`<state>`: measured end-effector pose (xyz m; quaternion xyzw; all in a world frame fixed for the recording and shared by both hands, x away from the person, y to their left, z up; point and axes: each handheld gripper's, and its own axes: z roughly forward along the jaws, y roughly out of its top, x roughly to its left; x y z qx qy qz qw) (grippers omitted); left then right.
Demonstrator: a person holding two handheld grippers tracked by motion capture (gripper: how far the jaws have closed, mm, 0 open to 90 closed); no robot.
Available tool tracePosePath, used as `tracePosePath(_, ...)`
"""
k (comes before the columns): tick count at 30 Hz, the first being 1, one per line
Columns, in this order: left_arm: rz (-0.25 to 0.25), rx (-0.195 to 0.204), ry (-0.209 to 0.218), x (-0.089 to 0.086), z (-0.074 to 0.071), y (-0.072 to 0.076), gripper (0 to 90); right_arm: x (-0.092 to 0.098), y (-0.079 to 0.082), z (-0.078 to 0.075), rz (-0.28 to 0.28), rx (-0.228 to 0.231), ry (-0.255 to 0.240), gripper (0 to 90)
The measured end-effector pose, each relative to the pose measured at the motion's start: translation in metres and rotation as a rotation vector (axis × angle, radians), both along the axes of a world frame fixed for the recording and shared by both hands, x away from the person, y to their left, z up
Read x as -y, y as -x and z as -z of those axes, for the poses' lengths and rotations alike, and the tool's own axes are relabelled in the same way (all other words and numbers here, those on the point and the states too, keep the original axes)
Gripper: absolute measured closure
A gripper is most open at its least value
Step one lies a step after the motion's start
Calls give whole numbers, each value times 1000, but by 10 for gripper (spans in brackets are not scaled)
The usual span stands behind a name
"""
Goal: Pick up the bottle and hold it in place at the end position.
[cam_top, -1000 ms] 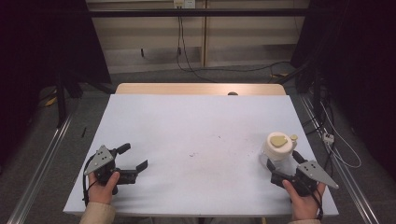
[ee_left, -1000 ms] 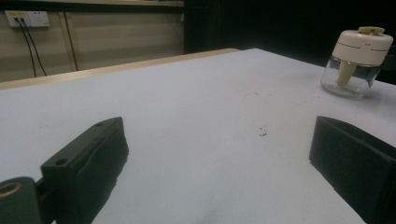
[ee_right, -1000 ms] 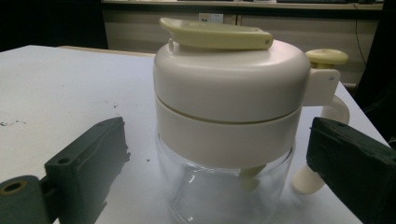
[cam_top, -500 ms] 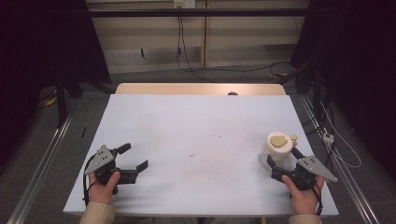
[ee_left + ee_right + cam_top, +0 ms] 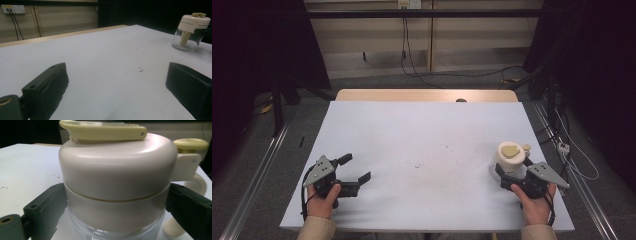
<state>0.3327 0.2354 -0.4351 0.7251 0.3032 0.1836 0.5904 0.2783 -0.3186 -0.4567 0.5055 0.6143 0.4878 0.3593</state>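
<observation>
Right gripper (image 5: pixel 512 175) at the near right corner of a white table (image 5: pixel 427 145), jaws set either side of a small glass jar with a cream lid (image 5: pixel 510 156). Jar standing upright directly ahead of that gripper, pressed between the two black jaws just under the lid, as seen close up from the right gripper view (image 5: pixel 117 182). Jar's base cut off at the bottom of that view; contents hard to make out through the clear glass. Pale yellow flip tab on top, plus a side knob and curved handle partly hidden behind the lid. Left gripper (image 5: pixel 354 170) near the opposite corner, jaws spread wide apart over bare table, holding nothing. Far off to its right, the same jar (image 5: pixel 191 31), small and dim.
</observation>
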Motion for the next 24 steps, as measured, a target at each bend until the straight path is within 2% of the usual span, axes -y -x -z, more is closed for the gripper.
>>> tracePosePath(6,1,-1,-7,0,0,0,39,-1,-6,0,-7,-18,1,35)
tracePosePath(24,5,-3,-17,1,1,-1,40,-5,-23,0,-4,-32,-3,29)
